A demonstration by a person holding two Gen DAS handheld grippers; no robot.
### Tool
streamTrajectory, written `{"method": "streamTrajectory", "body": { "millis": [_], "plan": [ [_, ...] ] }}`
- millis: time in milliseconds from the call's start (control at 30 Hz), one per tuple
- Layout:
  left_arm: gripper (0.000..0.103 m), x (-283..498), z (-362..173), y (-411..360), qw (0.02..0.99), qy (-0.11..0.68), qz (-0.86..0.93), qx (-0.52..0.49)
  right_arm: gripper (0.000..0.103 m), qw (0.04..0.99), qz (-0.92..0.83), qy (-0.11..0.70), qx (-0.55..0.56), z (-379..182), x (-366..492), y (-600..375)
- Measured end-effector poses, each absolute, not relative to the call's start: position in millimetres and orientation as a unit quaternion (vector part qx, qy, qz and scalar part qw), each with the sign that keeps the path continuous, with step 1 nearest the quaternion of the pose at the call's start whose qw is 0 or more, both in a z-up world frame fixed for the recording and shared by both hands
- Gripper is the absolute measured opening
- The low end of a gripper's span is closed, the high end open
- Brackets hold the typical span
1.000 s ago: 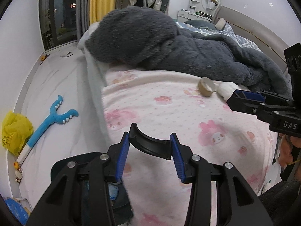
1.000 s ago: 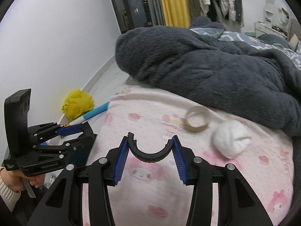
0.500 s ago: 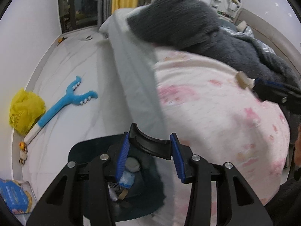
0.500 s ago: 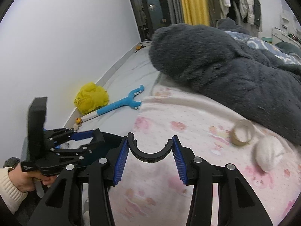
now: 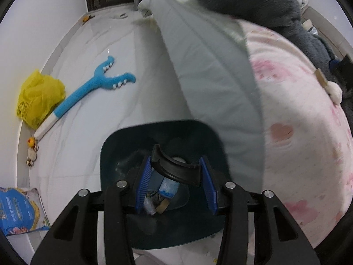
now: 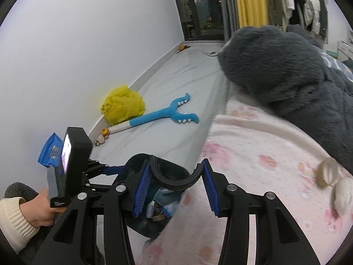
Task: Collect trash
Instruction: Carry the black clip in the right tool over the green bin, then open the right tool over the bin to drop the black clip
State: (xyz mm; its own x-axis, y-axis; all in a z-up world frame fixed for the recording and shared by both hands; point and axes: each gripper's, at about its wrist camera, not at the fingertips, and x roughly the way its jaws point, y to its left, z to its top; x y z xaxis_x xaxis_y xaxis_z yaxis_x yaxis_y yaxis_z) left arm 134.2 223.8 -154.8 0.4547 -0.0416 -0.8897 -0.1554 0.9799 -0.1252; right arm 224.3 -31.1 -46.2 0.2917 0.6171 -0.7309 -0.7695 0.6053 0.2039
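A dark teal trash bin (image 5: 114, 154) stands on the floor beside the bed, with several scraps (image 5: 167, 190) inside. My left gripper (image 5: 175, 185) is open and empty right above its opening. The bin also shows in the right wrist view (image 6: 141, 225), below my open, empty right gripper (image 6: 175, 190), which hovers at the bed's edge. On the pink sheet (image 6: 253, 154) lie a brown tape ring (image 6: 327, 172) and a white crumpled tissue ball (image 6: 343, 196), far right of the right gripper. Both also show in the left wrist view: the ring (image 5: 321, 78) and the ball (image 5: 335, 90).
A dark grey fluffy blanket (image 6: 286, 70) covers the far part of the bed. On the floor lie a blue toy grabber (image 5: 92, 90), a yellow plastic bag (image 5: 37, 97) by the wall and a blue packet (image 5: 15, 207). The grey mattress side (image 5: 209, 70) rises beside the bin.
Both grippers swung left and down from the bed towards the floor. The left one now hangs over the bin. The ring and tissue ball stayed on the sheet.
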Motion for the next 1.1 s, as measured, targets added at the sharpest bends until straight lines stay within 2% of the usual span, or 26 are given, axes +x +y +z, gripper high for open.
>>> {"method": "streamTrajectory", "body": {
  "millis": [467,533,600,767,1100],
  "plan": [
    [0.052,115.4,-200.3,255.5,0.808,0.577,0.040,-0.111,0.047,0.773,0.459,0.421,-0.120,-62.7,209.5,27.7],
    [0.056,113.7,-200.3,258.9,0.809,0.576,0.041,-0.111,0.047,0.770,0.461,0.424,-0.123,-66.3,208.6,34.0],
    [0.067,111.2,-200.8,265.4,0.810,0.573,0.046,-0.114,0.047,0.767,0.462,0.427,-0.126,-71.1,207.5,40.7],
    [0.074,102.5,-198.3,281.7,0.814,0.565,0.060,-0.122,0.047,0.757,0.464,0.440,-0.136,-84.9,205.2,59.6],
    [0.081,85.8,-182.6,311.6,0.832,0.530,0.077,-0.141,0.047,0.732,0.450,0.483,-0.169,-125.8,200.9,92.5]
  ]
}}
